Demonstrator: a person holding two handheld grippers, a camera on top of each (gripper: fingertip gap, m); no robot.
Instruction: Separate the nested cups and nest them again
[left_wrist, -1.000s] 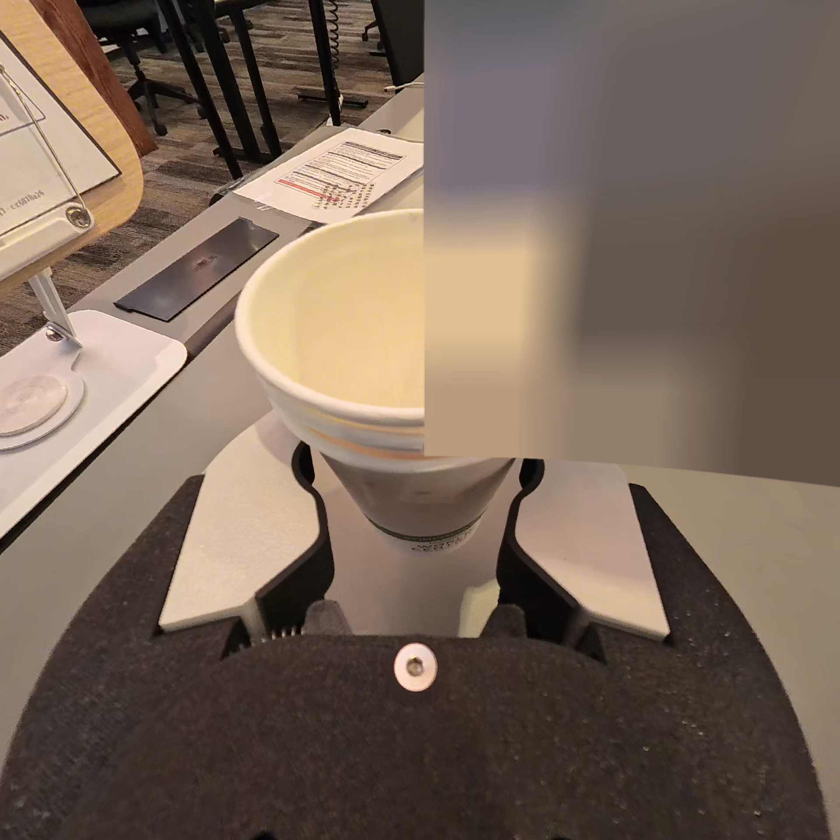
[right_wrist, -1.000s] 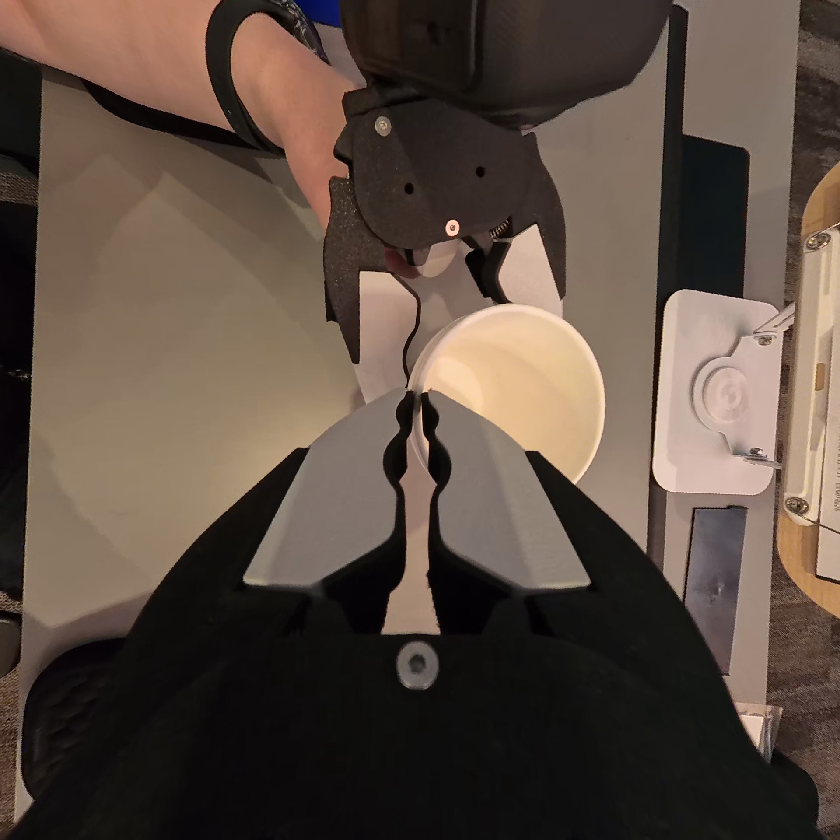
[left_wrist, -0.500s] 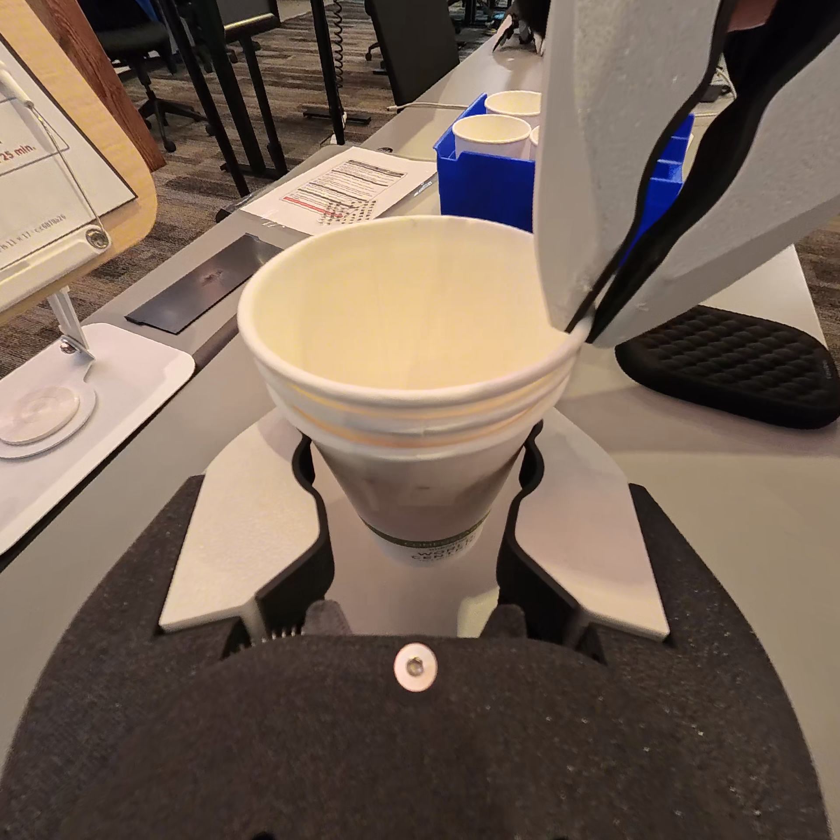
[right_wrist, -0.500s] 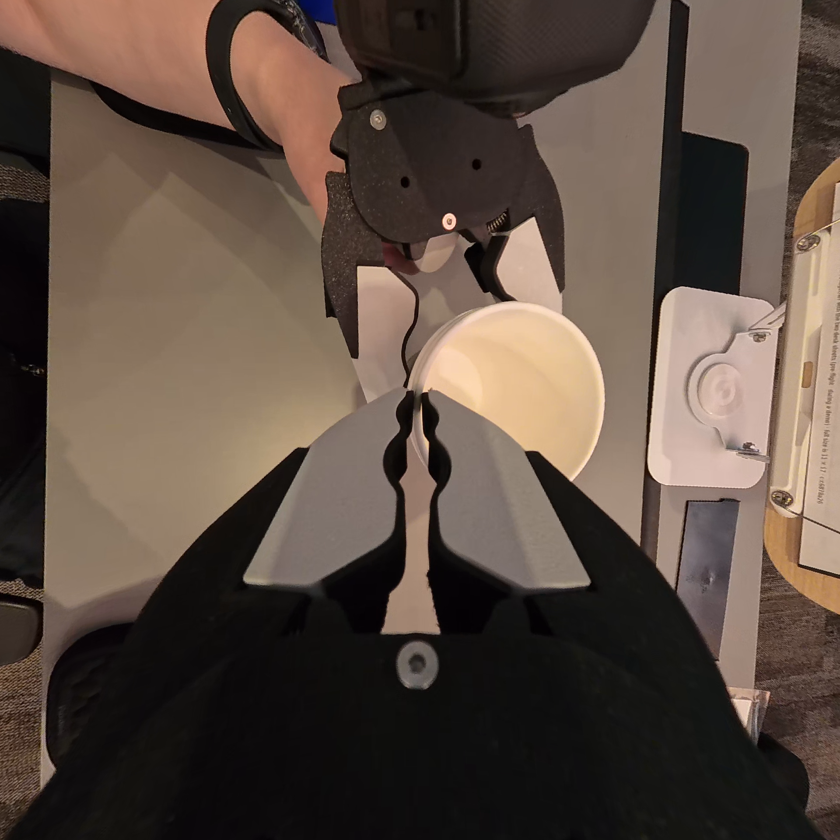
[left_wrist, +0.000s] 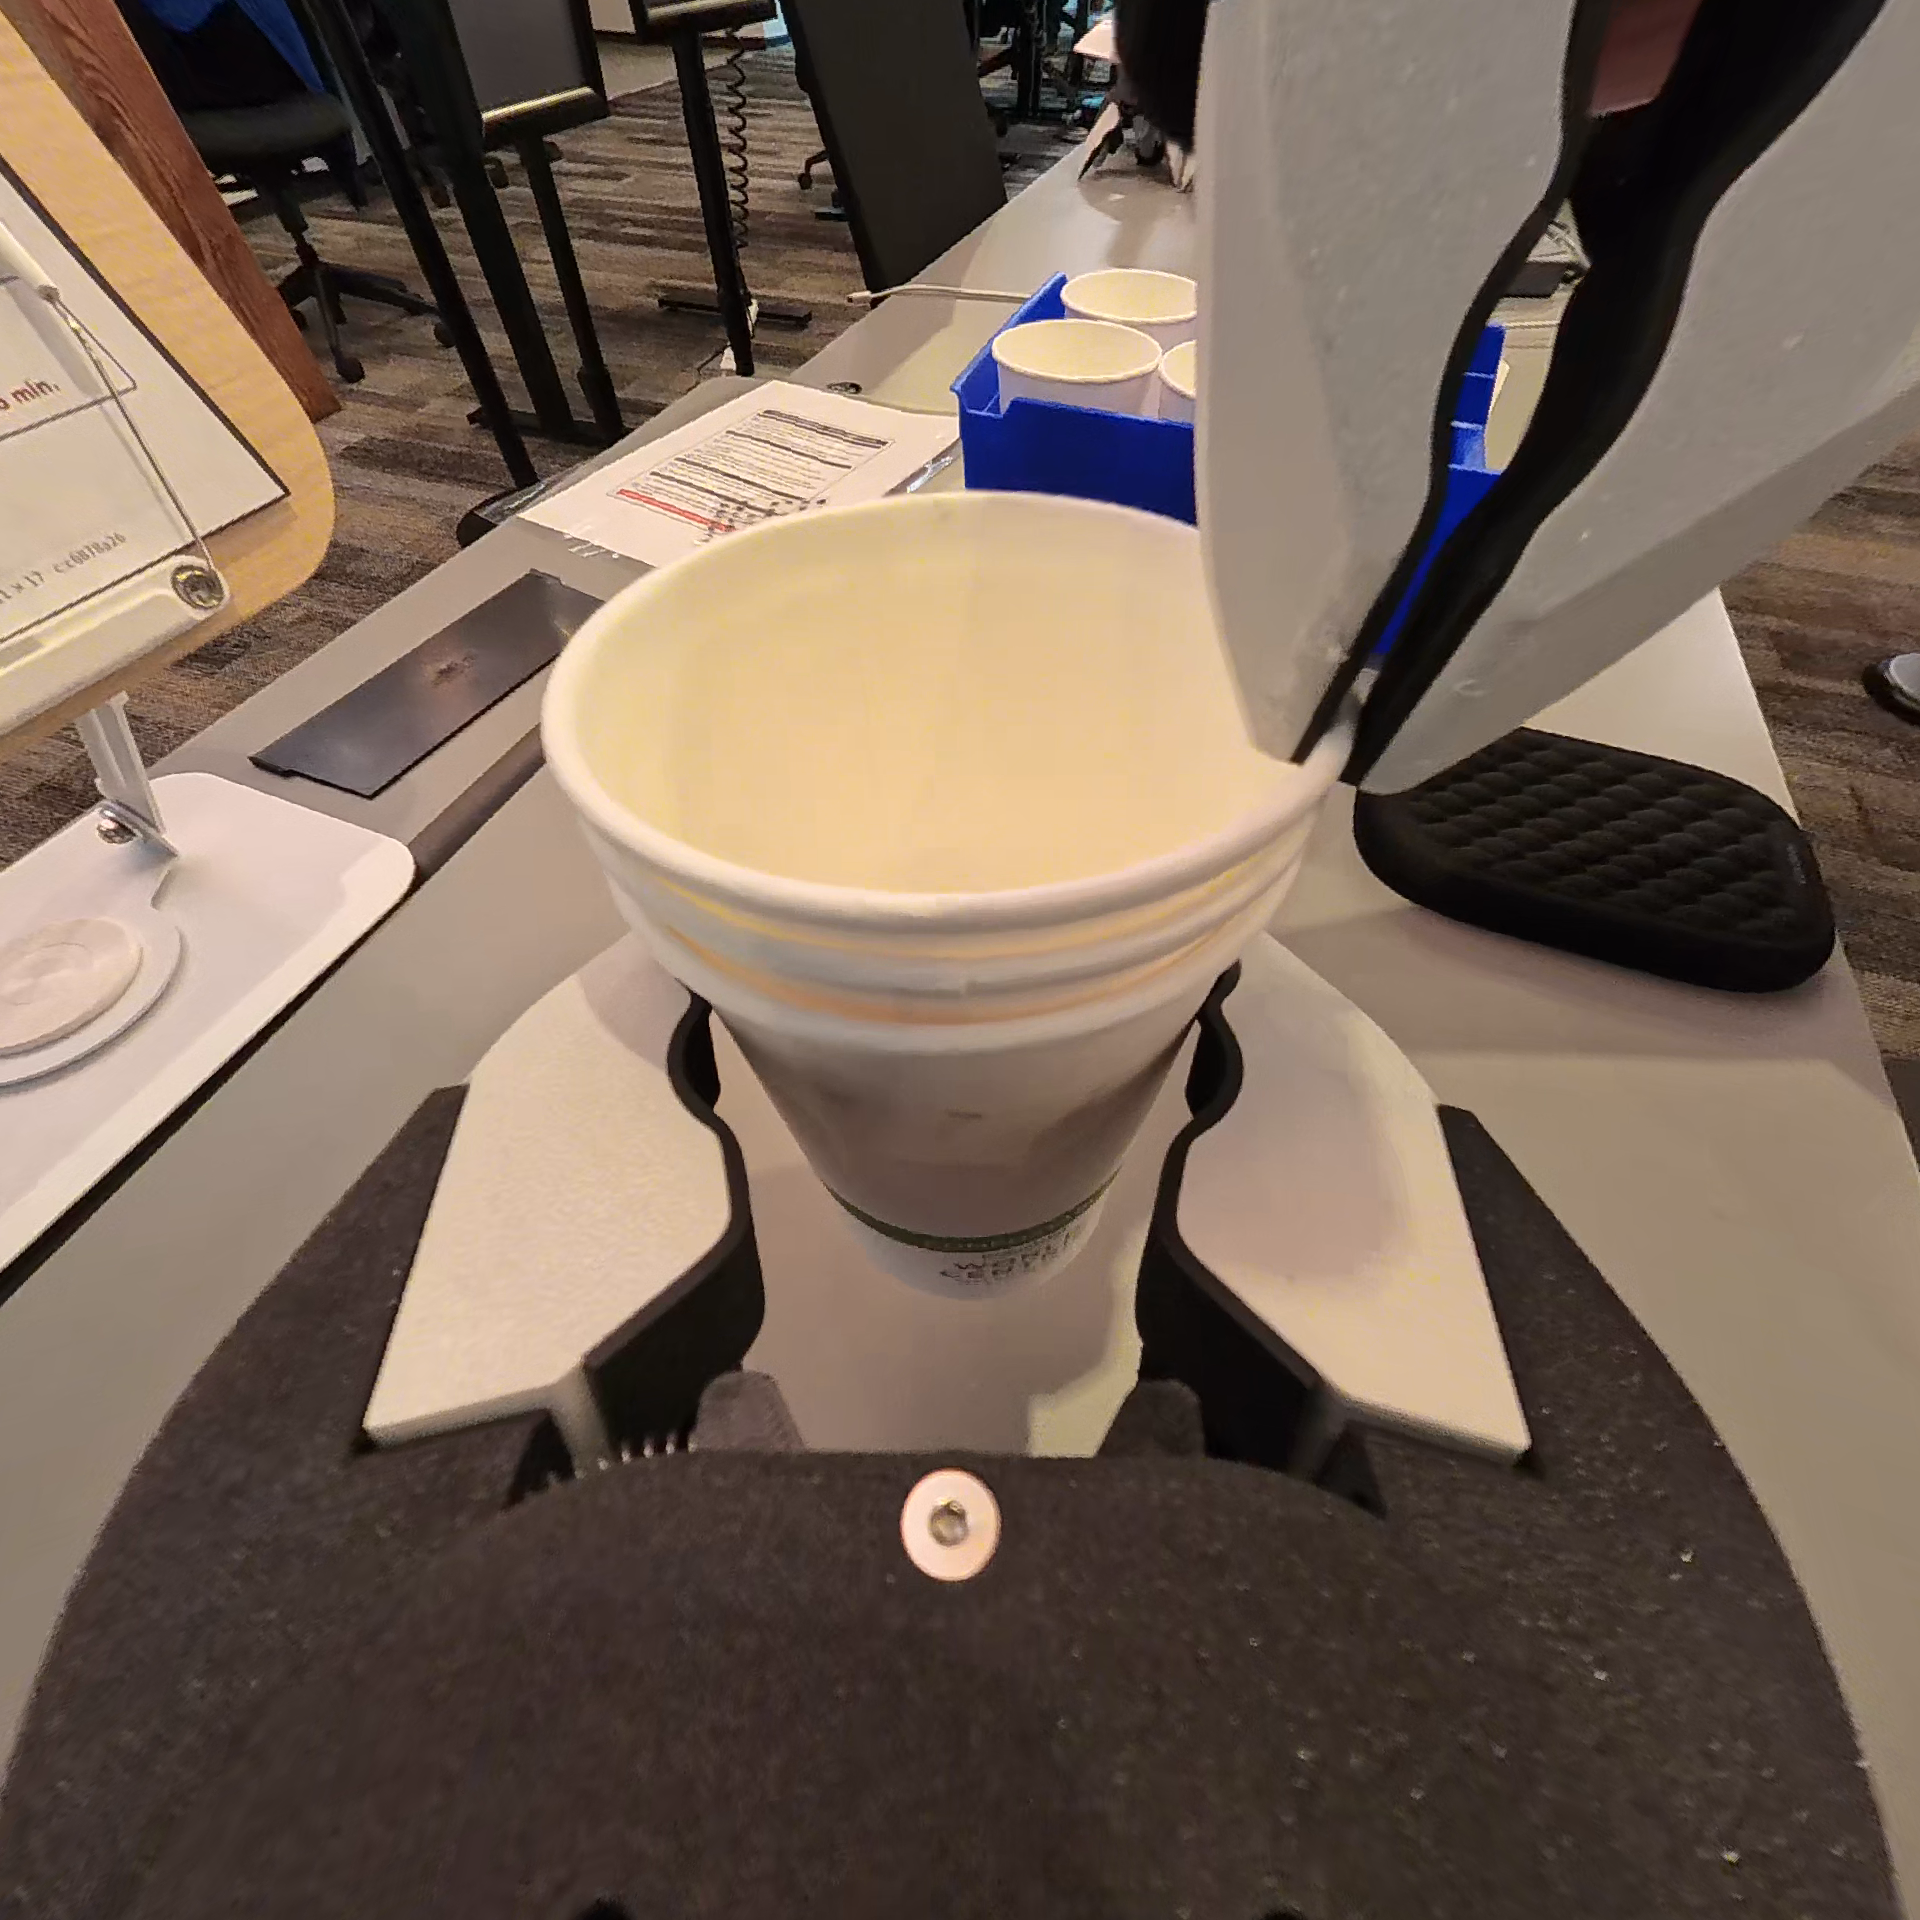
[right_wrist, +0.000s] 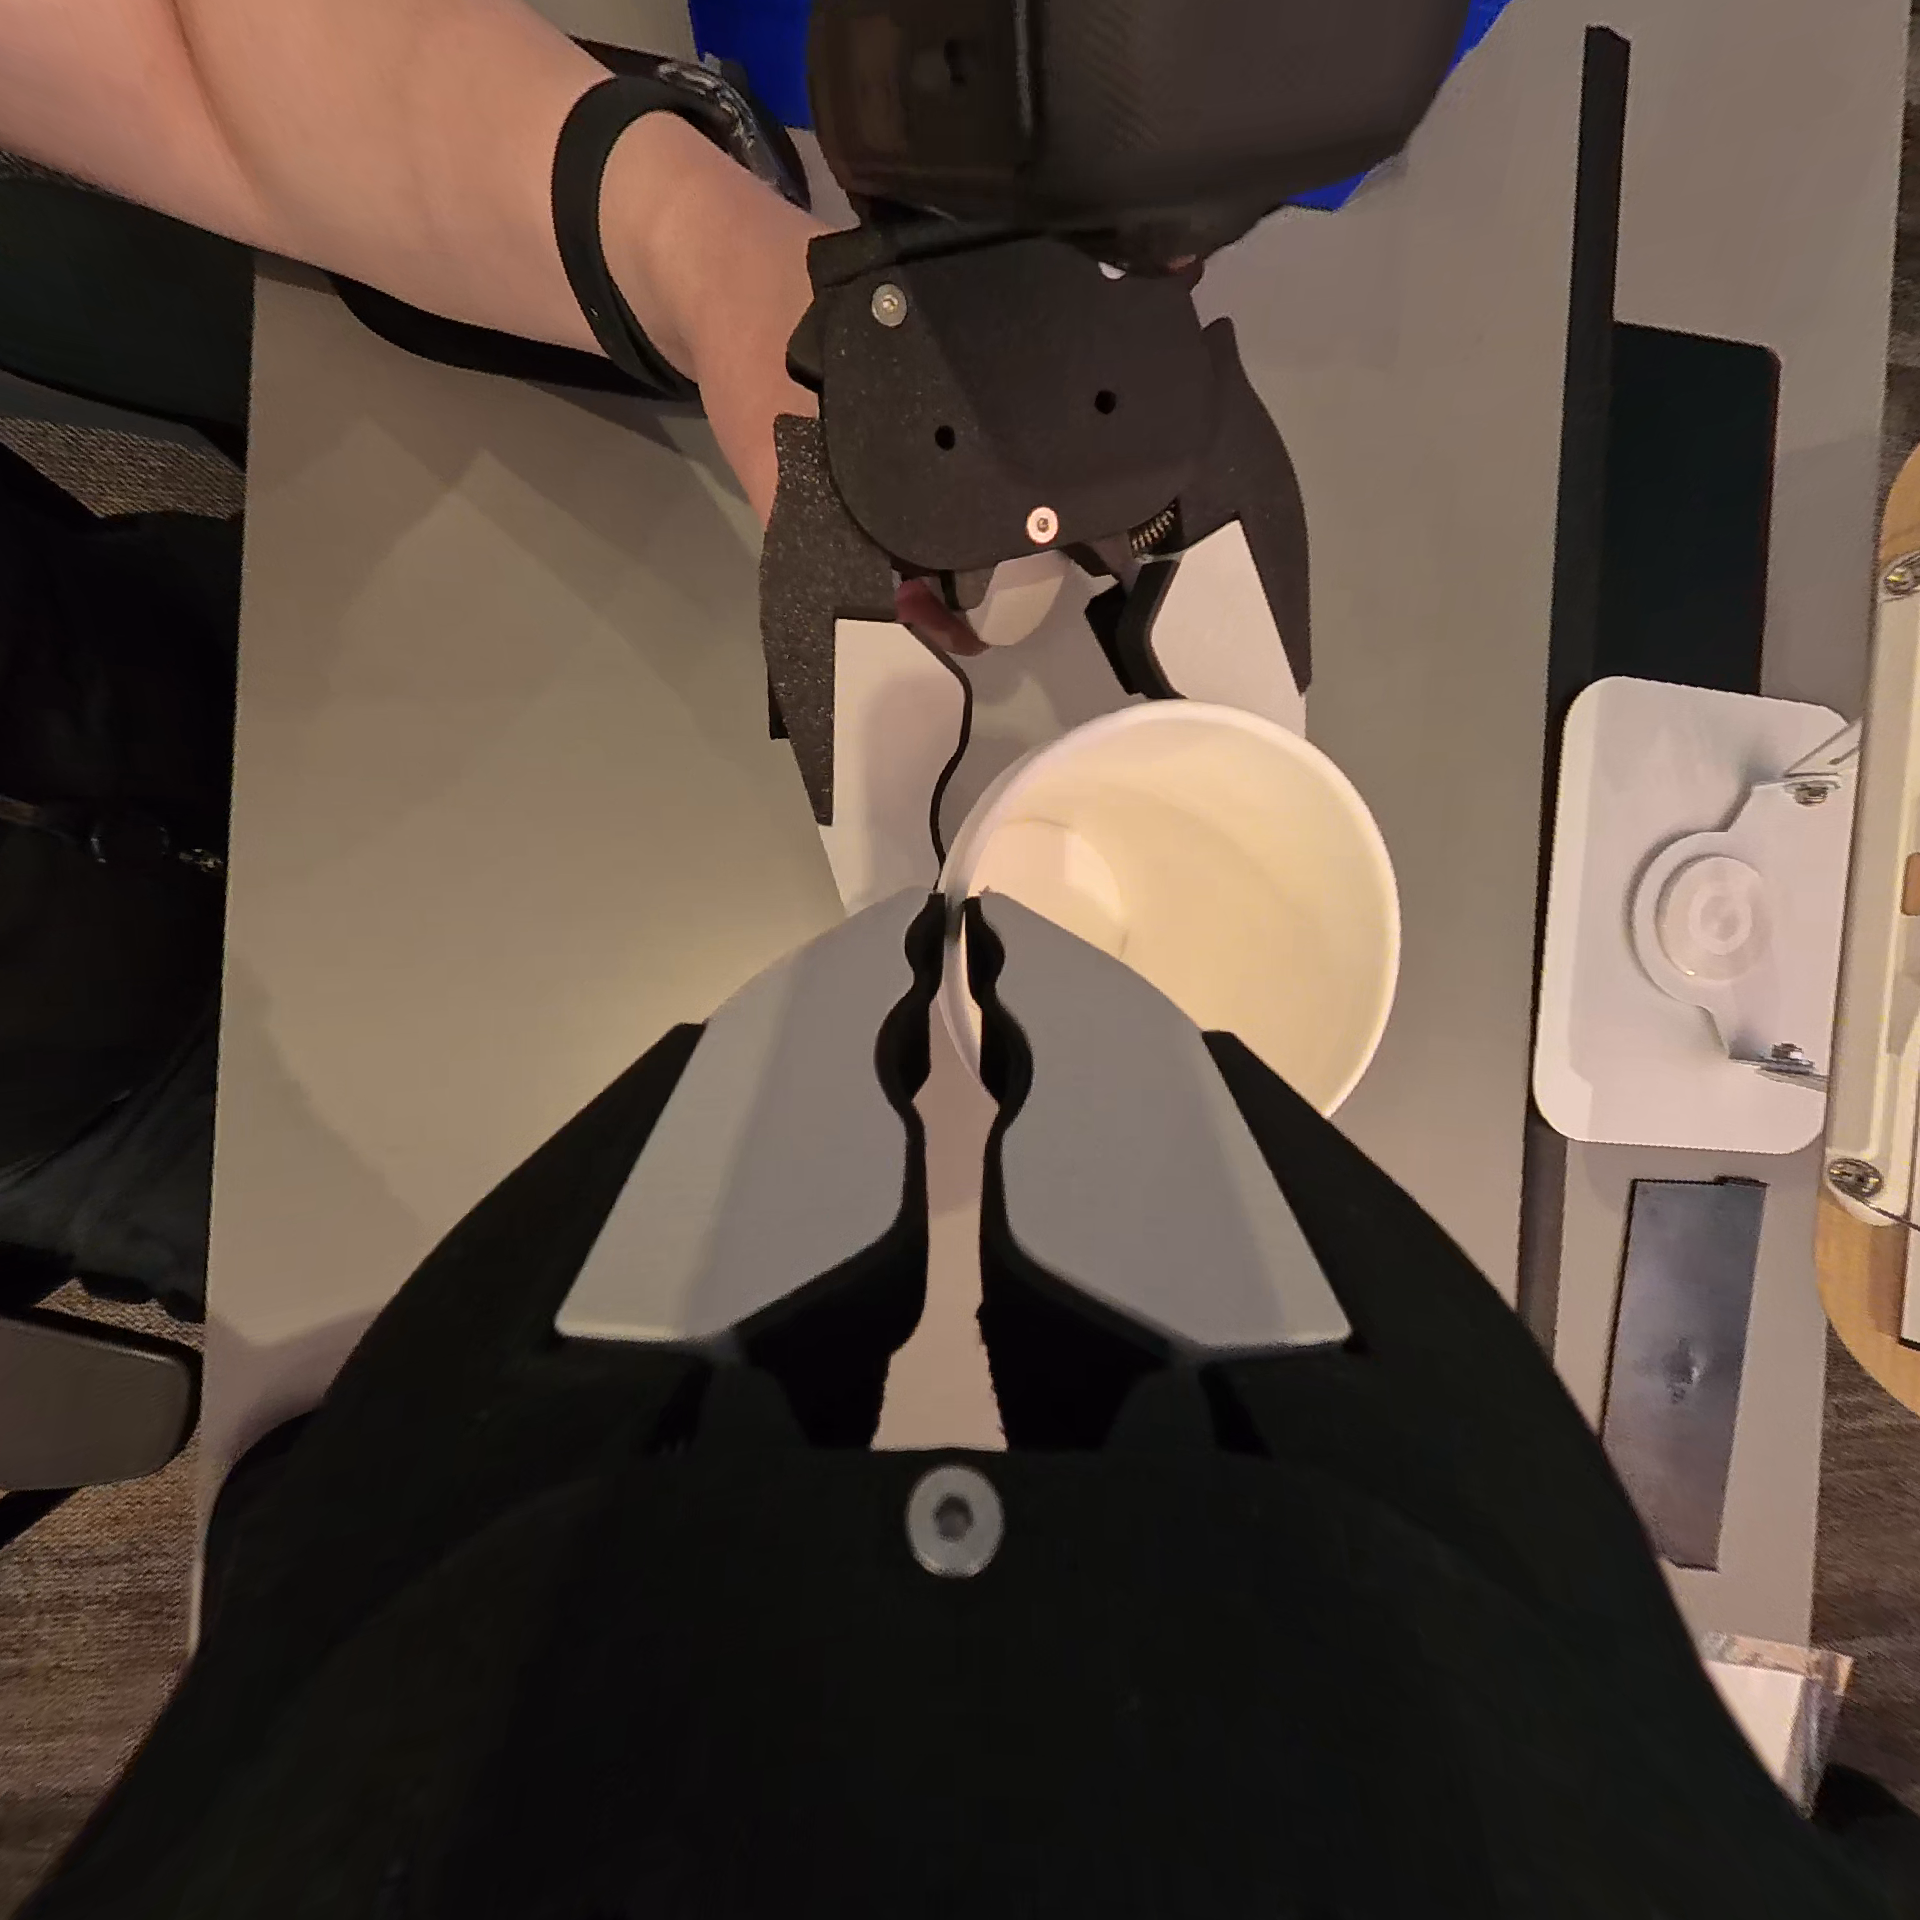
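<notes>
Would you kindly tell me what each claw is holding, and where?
Left claw grips the nested white paper cups around the lower body; right claw pinches the innermost rim.

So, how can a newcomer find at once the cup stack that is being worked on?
Start at the grey table and find the two grippers meeting over it. The nested paper cups stand between the left gripper fingers, the right gripper pinching the top rim. Unlike the cups in the blue bin behind, these show several stacked rims.
</notes>
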